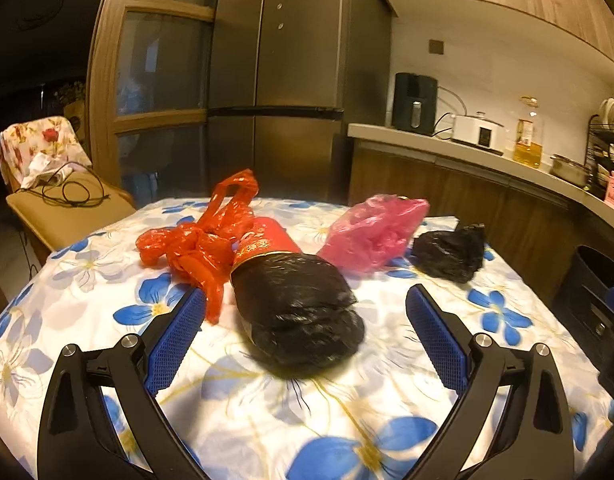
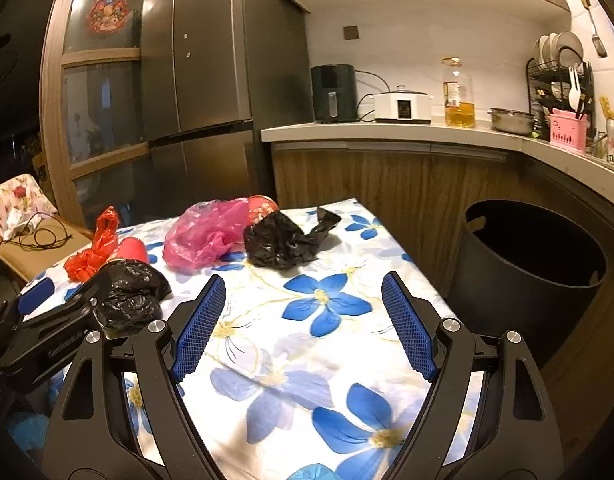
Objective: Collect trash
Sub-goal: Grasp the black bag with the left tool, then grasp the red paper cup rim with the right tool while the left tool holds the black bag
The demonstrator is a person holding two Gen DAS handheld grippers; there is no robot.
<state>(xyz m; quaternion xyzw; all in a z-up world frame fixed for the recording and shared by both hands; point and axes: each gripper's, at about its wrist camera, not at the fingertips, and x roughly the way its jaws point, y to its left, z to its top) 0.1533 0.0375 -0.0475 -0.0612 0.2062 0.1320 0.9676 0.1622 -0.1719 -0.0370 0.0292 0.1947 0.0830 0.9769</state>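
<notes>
On the flowered tablecloth [image 1: 267, 420] lie a red can half wrapped in a black bag [image 1: 299, 304], a red bag [image 1: 199, 240], a pink bag [image 1: 371, 232] and a small crumpled black bag [image 1: 451, 252]. My left gripper [image 1: 307, 320] is open, its jaws either side of the wrapped can's near end, not touching it. My right gripper [image 2: 303, 320] is open and empty over the cloth, short of the small black bag [image 2: 283, 240]. The pink bag [image 2: 203, 236], red bag [image 2: 95, 248] and wrapped can [image 2: 131, 296] lie to its left.
A black bin [image 2: 527, 276] stands open on the floor right of the table, below the kitchen counter [image 2: 387, 132]. A chair [image 1: 63, 212] with a cable and cloth stands at the table's far left. A fridge [image 1: 275, 80] stands behind the table.
</notes>
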